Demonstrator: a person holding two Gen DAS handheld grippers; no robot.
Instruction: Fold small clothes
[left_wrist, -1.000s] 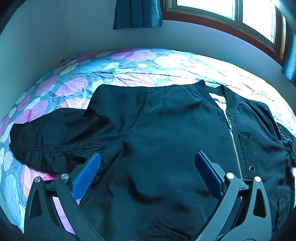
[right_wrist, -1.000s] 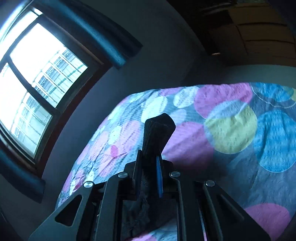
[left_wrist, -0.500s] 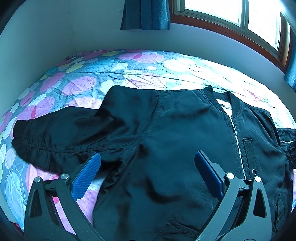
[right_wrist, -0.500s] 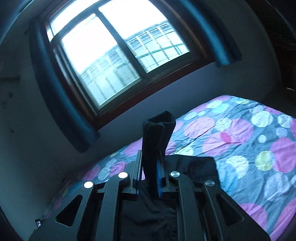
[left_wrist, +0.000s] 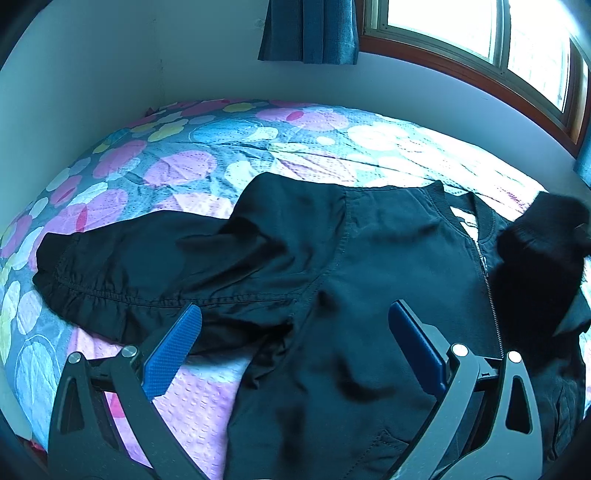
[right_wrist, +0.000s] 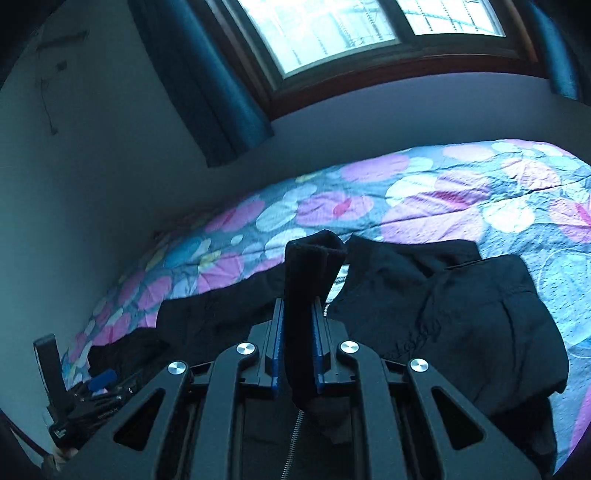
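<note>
The bed (left_wrist: 303, 147) is carrying the jacket (left_wrist: 369, 266), which is lying front-up across the spotted cover with the zip (left_wrist: 487, 291) closed and the collar (left_wrist: 454, 218) pointing toward the window wall. The far sleeve (left_wrist: 147, 266) is lying stretched out flat to the left in the left wrist view; the other sleeve is being lifted. Step in hand, as I judge it: folding the right sleeve inward over the chest, with the left sleeve not yet folded. My right gripper (right_wrist: 297, 354) is pinching the ribbed cuff (right_wrist: 314, 266) between nearly closed pads, the cuff standing up out of the jaws and the sleeve fabric trailing below toward the zip. In the left wrist view that lifted cuff is showing as a dark blurred mass at the right edge, over the zip side of the chest. My left gripper (left_wrist: 295, 339) is hovering over the lower chest and underarm area with its jaws spread wide, holding nothing; I cannot tell whether the tips are touching the cloth. Next move, I judge, is calling for laying the cuff down flat across the chest without bunching the sleeve, then letting go. The left jaws are then looking well placed to take the flat sleeve.
</note>
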